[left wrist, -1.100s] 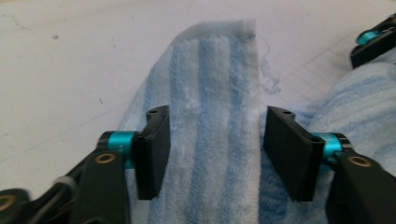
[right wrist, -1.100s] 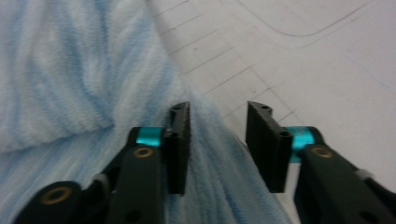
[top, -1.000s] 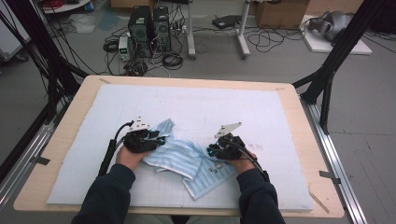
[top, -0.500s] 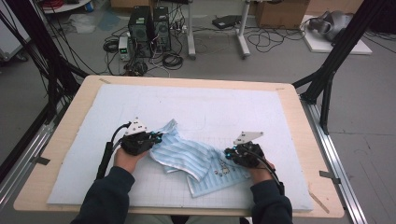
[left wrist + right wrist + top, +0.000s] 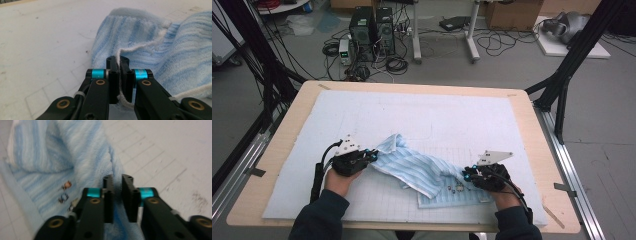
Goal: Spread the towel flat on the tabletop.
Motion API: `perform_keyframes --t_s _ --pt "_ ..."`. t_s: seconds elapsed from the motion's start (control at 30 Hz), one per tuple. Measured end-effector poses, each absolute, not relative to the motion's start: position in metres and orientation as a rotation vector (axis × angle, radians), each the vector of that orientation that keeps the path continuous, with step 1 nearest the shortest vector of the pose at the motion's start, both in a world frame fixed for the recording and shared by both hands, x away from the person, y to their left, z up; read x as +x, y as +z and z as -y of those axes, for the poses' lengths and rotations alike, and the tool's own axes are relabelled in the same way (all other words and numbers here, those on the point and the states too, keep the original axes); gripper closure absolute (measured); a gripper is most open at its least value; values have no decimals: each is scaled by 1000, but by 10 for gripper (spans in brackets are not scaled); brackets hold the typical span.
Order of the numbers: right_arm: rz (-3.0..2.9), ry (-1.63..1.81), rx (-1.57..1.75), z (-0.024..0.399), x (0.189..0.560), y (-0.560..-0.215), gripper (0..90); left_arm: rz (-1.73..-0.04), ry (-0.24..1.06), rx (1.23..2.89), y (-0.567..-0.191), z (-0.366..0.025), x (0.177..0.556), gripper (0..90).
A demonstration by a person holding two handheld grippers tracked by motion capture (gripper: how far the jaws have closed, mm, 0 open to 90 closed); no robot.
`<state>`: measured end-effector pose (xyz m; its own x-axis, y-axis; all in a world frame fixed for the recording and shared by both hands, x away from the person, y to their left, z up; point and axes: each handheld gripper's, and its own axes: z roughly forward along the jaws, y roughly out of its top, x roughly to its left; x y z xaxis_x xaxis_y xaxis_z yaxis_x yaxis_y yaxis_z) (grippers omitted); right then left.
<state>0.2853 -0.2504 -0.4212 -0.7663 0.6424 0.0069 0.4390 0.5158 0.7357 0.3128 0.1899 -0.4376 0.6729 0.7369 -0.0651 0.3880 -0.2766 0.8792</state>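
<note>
Lying at six o'clock on the white mat (image 5: pixel 422 112), the striped blue towel (image 5: pixel 422 172) is showing tiny pictures, unreadable. The left gripper (image 5: pixel 371 154) is pinching its white edge; the right gripper (image 5: pixel 467 175) has just been loosening, towel between its jaws.

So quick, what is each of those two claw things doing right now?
Left gripper: shut on the striped towel edge.
Right gripper: jaws just opening, slightly apart, towel edge between them.

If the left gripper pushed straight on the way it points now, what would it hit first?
The left gripper, shut on the blue striped towel's white edge, points into the bunched fold right ahead, so it would likely plough into that cloth first. Beyond it, depth is unclear.
</note>
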Motion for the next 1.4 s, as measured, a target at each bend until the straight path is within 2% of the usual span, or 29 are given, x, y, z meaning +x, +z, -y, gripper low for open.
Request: perform_keyframes --t_s 0.03,0.1,0.17,0.2,0.3,0.47,0.7,1.13,1.27,1.4 --pt "-2470 1113 929 250 288 -418 672 -883 442 1899 -438 -192 312 870" --pt "-2405 1138 948 246 297 -410 527 -891 443 1887 -438 -196 309 870" --pt "-2354 1176 980 240 309 -402 455 -905 443 1896 -438 -201 307 870" --pt "-2333 1202 993 236 316 -398 427 -915 439 1893 -439 -203 305 870" --pt "-2306 1216 984 218 336 -389 426 -928 433 1882 -441 -210 302 870" --pt "-2406 1182 905 172 365 -388 455 -946 427 1874 -444 -217 300 870" --pt "-2596 1163 792 102 391 -411 481 -934 425 1860 -446 -221 299 869" --pt "-2767 1184 723 64 397 -437 518 -938 422 1865 -448 -218 301 869" --pt "-2792 1172 687 56 395 -440 598 -939 421 1866 -448 -218 301 869" --pt "-2820 1171 630 51 393 -439 805 -939 420 1866 -448 -218 302 869"
